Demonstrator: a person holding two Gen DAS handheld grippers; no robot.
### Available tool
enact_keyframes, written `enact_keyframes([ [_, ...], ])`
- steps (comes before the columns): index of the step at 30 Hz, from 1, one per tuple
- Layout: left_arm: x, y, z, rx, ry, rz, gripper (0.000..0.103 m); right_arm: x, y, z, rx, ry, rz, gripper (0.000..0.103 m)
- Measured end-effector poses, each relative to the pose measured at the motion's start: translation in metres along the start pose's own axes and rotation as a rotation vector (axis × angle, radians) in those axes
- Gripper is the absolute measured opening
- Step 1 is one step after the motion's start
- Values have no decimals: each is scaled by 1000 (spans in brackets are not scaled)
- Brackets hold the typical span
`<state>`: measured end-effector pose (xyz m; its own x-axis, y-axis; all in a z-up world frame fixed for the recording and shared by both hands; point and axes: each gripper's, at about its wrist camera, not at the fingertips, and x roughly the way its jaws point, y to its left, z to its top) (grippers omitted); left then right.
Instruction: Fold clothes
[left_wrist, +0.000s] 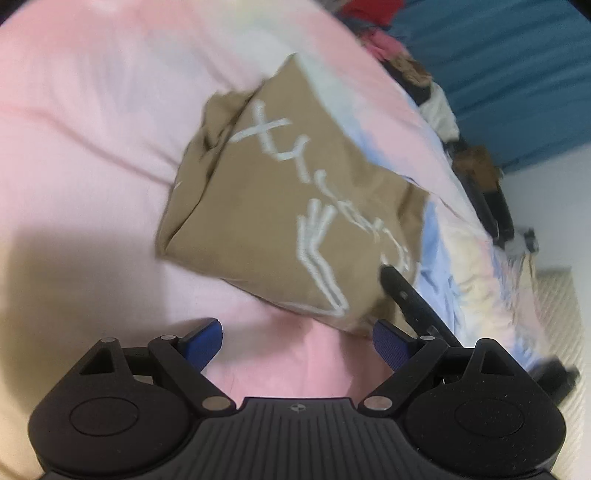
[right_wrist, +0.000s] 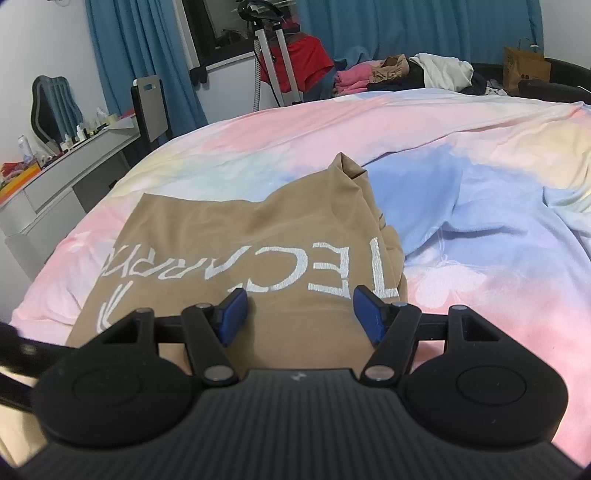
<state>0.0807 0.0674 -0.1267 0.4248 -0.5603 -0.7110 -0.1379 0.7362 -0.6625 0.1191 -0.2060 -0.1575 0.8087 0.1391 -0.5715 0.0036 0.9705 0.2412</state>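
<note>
A tan T-shirt (left_wrist: 280, 206) with white lettering and a skeleton-hand print lies folded into a rough block on the pastel pink and blue bedspread (left_wrist: 92, 140). My left gripper (left_wrist: 297, 343) is open and empty, just short of the shirt's near edge. In the right wrist view the shirt (right_wrist: 229, 243) lies flat under my right gripper (right_wrist: 299, 314), which is open with its blue pads over the lettering. The tip of the right gripper (left_wrist: 402, 291) shows at the shirt's right edge in the left wrist view.
A pile of other clothes (right_wrist: 402, 72) lies at the far edge of the bed, in front of blue curtains (right_wrist: 406, 26). A grey desk (right_wrist: 66, 170) with small bottles and a chair stand left of the bed. A paper bag (right_wrist: 524, 66) stands at the far right.
</note>
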Motion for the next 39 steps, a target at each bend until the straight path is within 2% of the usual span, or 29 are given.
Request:
enact_keyframes([
  [2,5,14,3,-112,-54,-53,95,0,0,0,4,-1,-1,67],
  [5,8,32,8,-242,-143,-133,93,1,-2,1,23,-3,3,67],
  [7,6,40,11,-291,-199,-177,83,1,-3,2,43,-6,6,67],
  [9,5,45,12,-308,-220,-181,65,0,-5,3,65,-8,9,67],
  [10,5,48,13,-316,-230,-183,59,-2,-6,5,86,-12,11,67],
  [12,5,53,14,-332,-251,-188,35,-11,-8,9,154,-34,44,68],
  [13,4,54,15,-335,-263,-196,32,-17,-9,12,197,-49,70,68],
  [14,1,52,14,-330,-275,-211,28,-23,-11,14,243,-60,105,68],
  [18,-9,40,15,-274,-318,-291,19,-38,-14,15,479,-36,366,68],
  [22,-22,25,18,-196,-359,-354,17,-11,-11,-14,764,157,633,68],
  [23,-24,22,18,-184,-367,-365,17,-1,-11,-23,835,206,680,68],
  [24,-25,22,18,-183,-371,-371,17,6,-13,-30,889,224,693,68],
  [27,-27,21,16,-180,-383,-387,17,23,-27,-40,998,204,668,67],
  [32,-30,24,15,-182,-391,-392,16,27,-61,-51,1172,105,574,68],
  [34,-31,25,15,-184,-393,-393,16,24,-66,-55,1192,91,499,68],
  [37,-33,27,15,-186,-396,-394,16,19,-69,-51,1173,62,464,66],
  [39,-34,29,15,-187,-398,-395,16,15,-70,-48,1161,43,440,55],
])
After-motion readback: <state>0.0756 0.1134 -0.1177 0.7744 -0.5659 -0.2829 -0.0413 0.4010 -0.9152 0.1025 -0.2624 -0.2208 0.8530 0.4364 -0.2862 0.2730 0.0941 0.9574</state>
